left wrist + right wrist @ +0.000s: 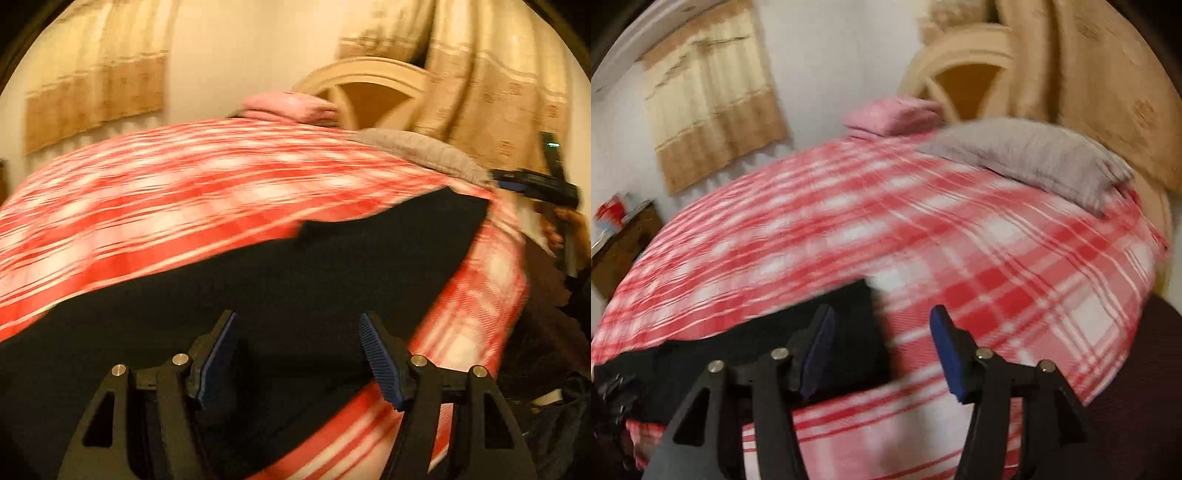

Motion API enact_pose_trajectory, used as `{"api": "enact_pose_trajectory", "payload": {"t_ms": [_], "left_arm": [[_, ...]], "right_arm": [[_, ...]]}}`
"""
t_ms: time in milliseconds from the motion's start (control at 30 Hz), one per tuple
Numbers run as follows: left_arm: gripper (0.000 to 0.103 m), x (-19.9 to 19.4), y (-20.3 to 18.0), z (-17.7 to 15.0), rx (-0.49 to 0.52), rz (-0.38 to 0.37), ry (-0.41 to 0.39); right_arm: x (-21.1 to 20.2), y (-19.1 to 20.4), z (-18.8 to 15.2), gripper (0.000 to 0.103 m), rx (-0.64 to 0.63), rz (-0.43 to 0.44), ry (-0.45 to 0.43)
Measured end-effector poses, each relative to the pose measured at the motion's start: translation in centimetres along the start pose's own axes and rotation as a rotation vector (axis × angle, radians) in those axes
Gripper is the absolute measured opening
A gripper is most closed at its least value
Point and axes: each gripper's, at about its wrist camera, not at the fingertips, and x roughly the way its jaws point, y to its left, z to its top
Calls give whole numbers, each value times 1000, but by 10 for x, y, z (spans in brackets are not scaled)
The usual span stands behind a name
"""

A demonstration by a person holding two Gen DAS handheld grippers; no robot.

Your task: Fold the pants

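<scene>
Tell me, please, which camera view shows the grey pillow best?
The right wrist view: the grey pillow lies whole and unobstructed on the red plaid bedspread near the headboard. The left wrist view shows only a blurred strip of it at the bed's far edge.

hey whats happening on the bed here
A person holds a two-finger tool in each hand over black pants spread on a red and white plaid blanket. The left tool and the right tool are both open and grip nothing. Grey and pink pillows lie at the headboard. Both views are motion-blurred.
</scene>
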Motion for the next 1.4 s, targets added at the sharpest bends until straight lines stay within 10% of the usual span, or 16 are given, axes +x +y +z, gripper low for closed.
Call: {"api": "enact_pose_trajectory", "payload": {"t_ms": [267, 467, 833, 1000, 1400], "left_arm": [[69, -92, 147, -44, -187, 459, 37], [69, -144, 233, -69, -293, 662, 51], [68, -117, 248, -77, -423, 488, 43], [24, -116, 242, -76, -421, 456, 59], [21, -153, 268, -67, -525, 470, 1]], "right_arm": [[11, 124, -44, 70, -344, 271, 15], [36, 175, -81, 70, -396, 432, 118], [54, 183, -95, 70, -336, 467, 196], [59, 171, -92, 70, -259, 461, 204], [54, 166, -91, 71, -251, 462, 158]]}}
